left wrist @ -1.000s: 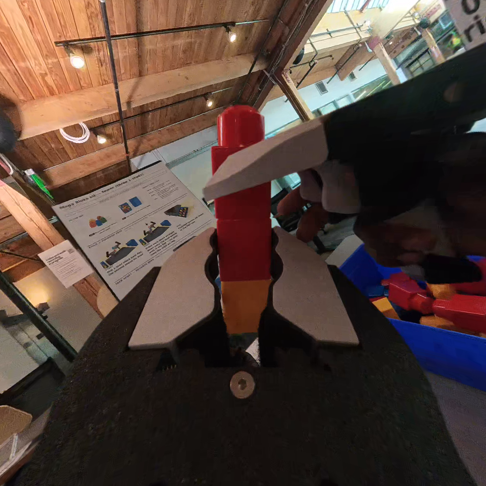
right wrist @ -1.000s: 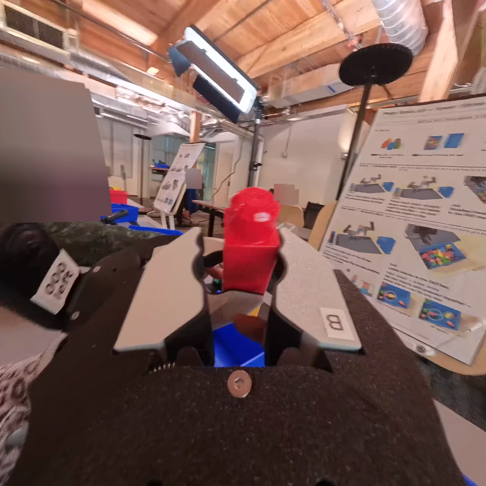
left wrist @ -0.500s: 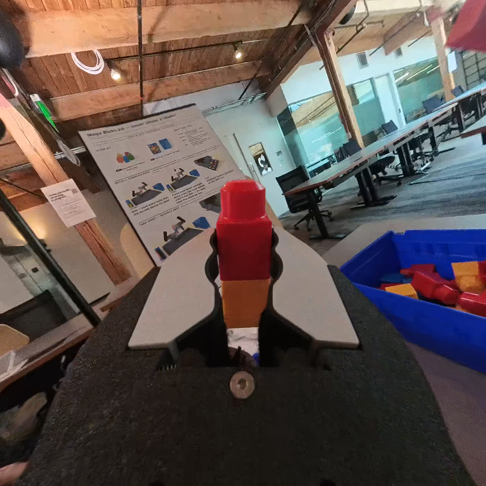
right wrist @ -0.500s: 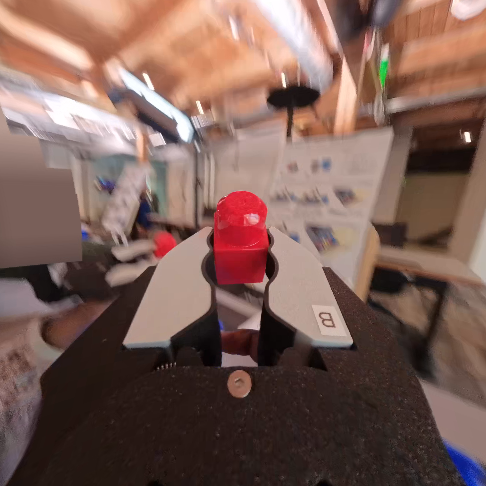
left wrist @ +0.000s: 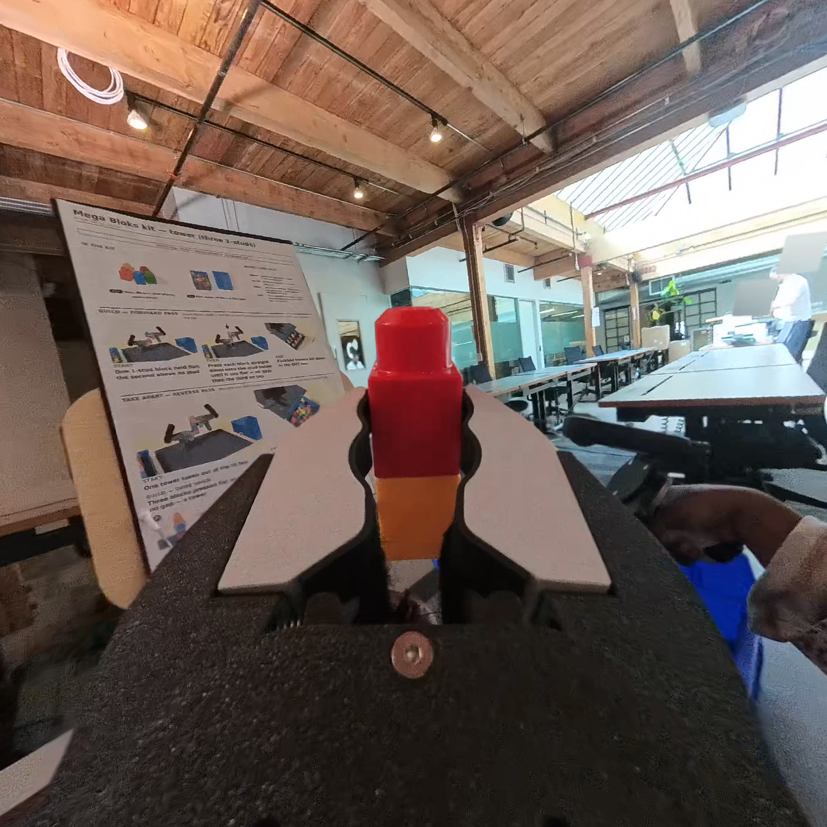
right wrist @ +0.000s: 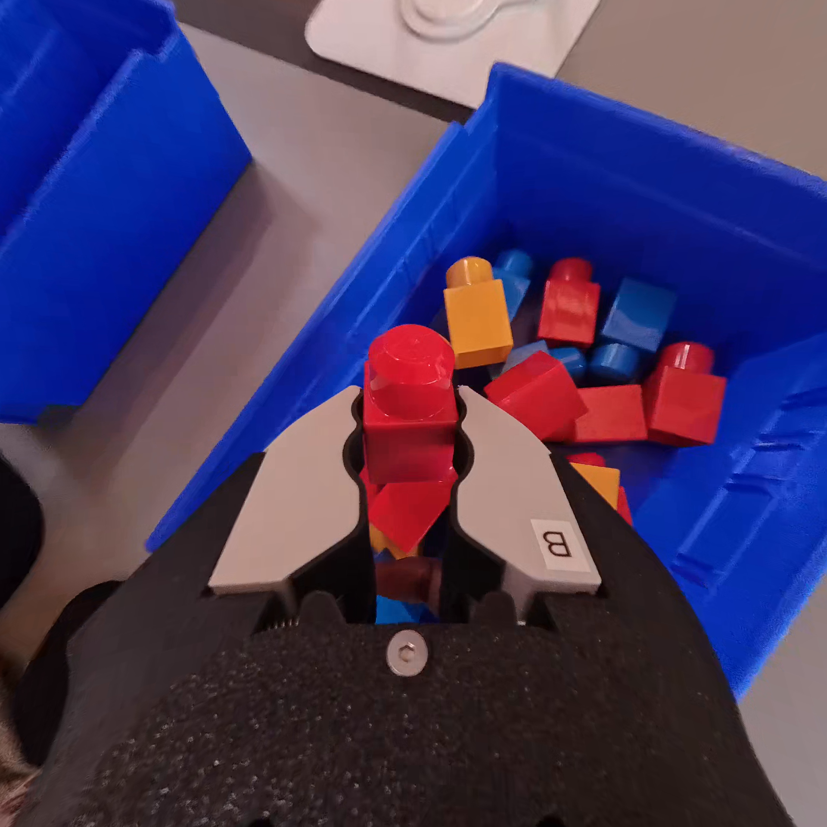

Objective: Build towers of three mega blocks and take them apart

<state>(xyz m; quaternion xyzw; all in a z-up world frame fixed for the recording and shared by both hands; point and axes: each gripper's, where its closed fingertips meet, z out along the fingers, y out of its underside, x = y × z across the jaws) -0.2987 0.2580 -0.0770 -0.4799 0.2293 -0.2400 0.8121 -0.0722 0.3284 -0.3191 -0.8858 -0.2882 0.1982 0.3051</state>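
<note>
— Right wrist view first: what is that gripper doing?

— It points down into the blue plastic bin of loose blocks (right wrist: 559, 147), and the right gripper (right wrist: 409, 394) has its two grey fingers clamped on a single red one-stud plastic block (right wrist: 409, 416), stud facing the camera. It hangs over the near end of the bin; whether it touches the heap of red, orange and blue blocks beneath I cannot tell. A second blue bin (right wrist: 103, 223) stands apart on the grey table (right wrist: 277, 215).

— And the other side?

— In the left wrist view, the left gripper (left wrist: 415, 407) is closed around a two-block stack held up in the air: a red one-stud block (left wrist: 414, 416) seated on an orange block (left wrist: 414, 514). The fingers pinch the red one, with the orange one lower in the gap. A white instruction board (left wrist: 197, 358) leans behind.

— So which step?

— Taking apart, I judge: one block is off, two are joined. Next, the right fingers need to part and drop the block among the others, then return to grip the stack's red block and pull straight along the stud while the left holds firm.
</note>
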